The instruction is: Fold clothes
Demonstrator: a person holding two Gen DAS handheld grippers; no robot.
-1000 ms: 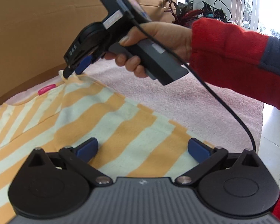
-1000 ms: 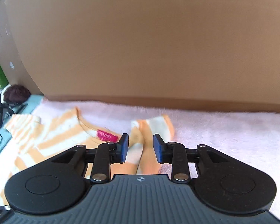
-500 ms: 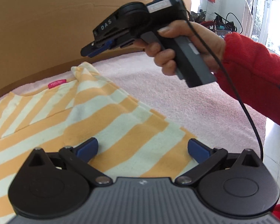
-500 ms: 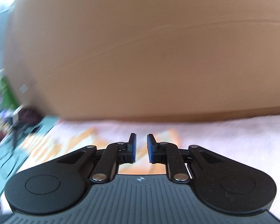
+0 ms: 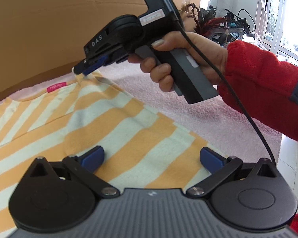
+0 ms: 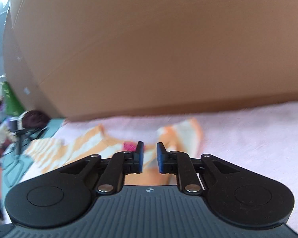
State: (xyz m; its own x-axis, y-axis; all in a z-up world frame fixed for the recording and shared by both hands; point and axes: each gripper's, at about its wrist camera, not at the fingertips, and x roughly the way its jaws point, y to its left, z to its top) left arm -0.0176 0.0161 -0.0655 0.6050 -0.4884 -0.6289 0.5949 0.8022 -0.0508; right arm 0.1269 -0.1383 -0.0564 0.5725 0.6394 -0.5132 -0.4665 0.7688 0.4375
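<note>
Orange-and-white striped garment (image 5: 101, 130) lies flat on a pink towel-like cover (image 5: 198, 119) spread over the counter, with a brown cardboard wall (image 5: 49, 29) standing directly behind it. A pink label (image 5: 56, 84) sits at the neckline on the far edge of the garment.

Left gripper (image 5: 151, 156): fingers spread wide, both blue pads (image 5: 93, 156) positioned low over the striped fabric near its right edge; nothing is held between them.

Right gripper (image 5: 84, 70): seen from the left wrist view, its fingertips are at the far corner of the garment, beside the neckline. In the right wrist view the right gripper (image 6: 150, 156) shows a narrow gap between its blue pads (image 6: 140, 155), with striped fabric visible beyond and below the gap. This view is motion-blurred; whether cloth is pinched cannot be determined.

Right hand (image 5: 180, 59), in a red sleeve (image 5: 264, 91), grips the tool handle; a black cable (image 5: 248, 117) runs down from it.
</note>
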